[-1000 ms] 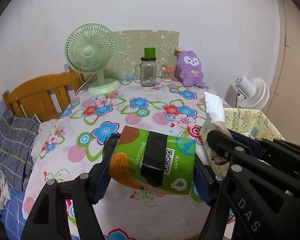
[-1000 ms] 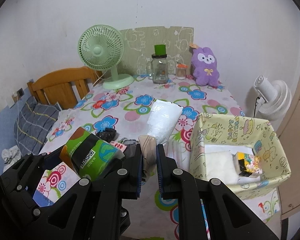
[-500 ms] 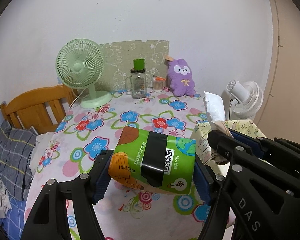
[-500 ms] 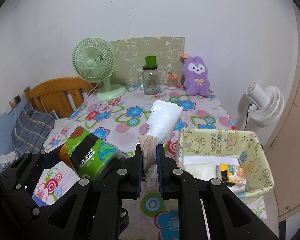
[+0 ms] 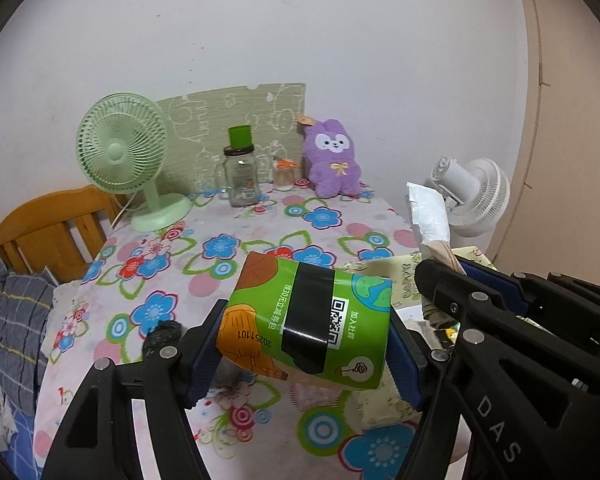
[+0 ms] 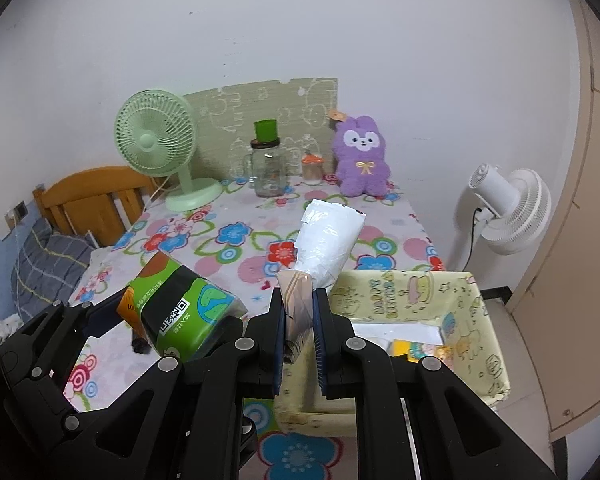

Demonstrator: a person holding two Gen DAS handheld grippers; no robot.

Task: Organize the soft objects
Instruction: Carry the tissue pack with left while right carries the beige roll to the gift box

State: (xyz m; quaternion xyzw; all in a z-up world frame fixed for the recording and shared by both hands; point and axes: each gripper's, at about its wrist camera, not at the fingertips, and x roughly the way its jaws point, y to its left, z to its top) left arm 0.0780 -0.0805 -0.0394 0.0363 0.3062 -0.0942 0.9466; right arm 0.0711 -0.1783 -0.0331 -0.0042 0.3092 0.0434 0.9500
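My left gripper (image 5: pixel 304 344) is shut on a green tissue pack (image 5: pixel 308 320) with a black band and QR code, held above the flowered table. The pack also shows in the right wrist view (image 6: pixel 180 312). My right gripper (image 6: pixel 298 320) is shut on the brown end of a white plastic packet (image 6: pixel 328 240), held up over the near edge of the yellow fabric bin (image 6: pixel 484 344). The packet also shows in the left wrist view (image 5: pixel 428 216). The bin holds a white pad and small colourful items. A small dark soft object (image 5: pixel 162 336) lies on the table under the left gripper.
A green desk fan (image 6: pixel 160 148), a glass jar with green lid (image 6: pixel 266 168), a small jar and a purple plush bunny (image 6: pixel 360 156) stand at the back of the table (image 5: pixel 220 248). A white floor fan (image 6: pixel 512 208) is right, a wooden bed frame (image 6: pixel 92 200) left.
Both grippers have risen and pulled back with their loads. The right gripper and white packet have moved over the yellow bin's near edge. The dark object on the table has come into view.
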